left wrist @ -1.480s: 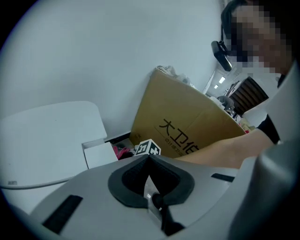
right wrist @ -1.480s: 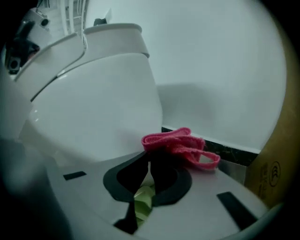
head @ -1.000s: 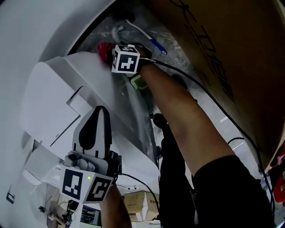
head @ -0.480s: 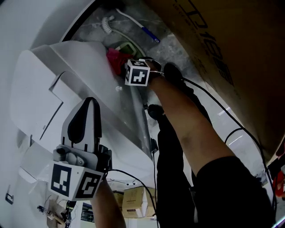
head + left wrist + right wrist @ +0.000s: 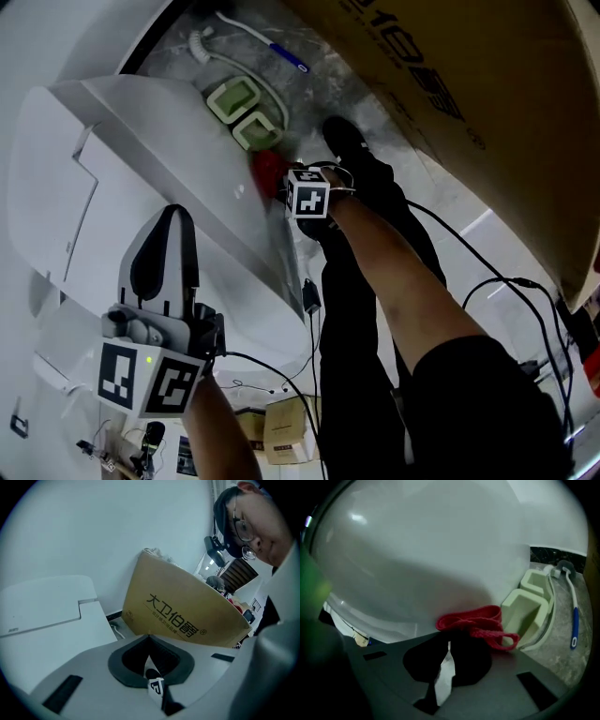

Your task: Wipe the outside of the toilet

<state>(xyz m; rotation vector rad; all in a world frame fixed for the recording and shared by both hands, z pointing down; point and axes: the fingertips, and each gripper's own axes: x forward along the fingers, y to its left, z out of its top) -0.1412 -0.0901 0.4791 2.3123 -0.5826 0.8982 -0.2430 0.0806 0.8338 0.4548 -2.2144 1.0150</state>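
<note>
The white toilet [image 5: 178,159] fills the left of the head view; its curved side [image 5: 417,550] fills the right gripper view. A red cloth [image 5: 269,172] is pressed against the toilet's side low down, with my right gripper [image 5: 281,183] shut on it; in the right gripper view the red cloth [image 5: 480,623] bunches at the jaw tips against the white bowl. My left gripper [image 5: 169,244] hovers above the toilet's top, shut with nothing in it, its tips [image 5: 149,637] pointing toward a cardboard box [image 5: 183,611].
Two pale green trays [image 5: 242,114] and a white toilet brush with a blue handle [image 5: 248,39] lie on the grey floor by the toilet base. The big cardboard box [image 5: 487,103] stands to the right. Cables [image 5: 487,281] and the person's legs crowd the floor.
The right gripper has dragged the red cloth down and forward along the toilet's side, uncovering the green trays. The left gripper has hardly shifted.
</note>
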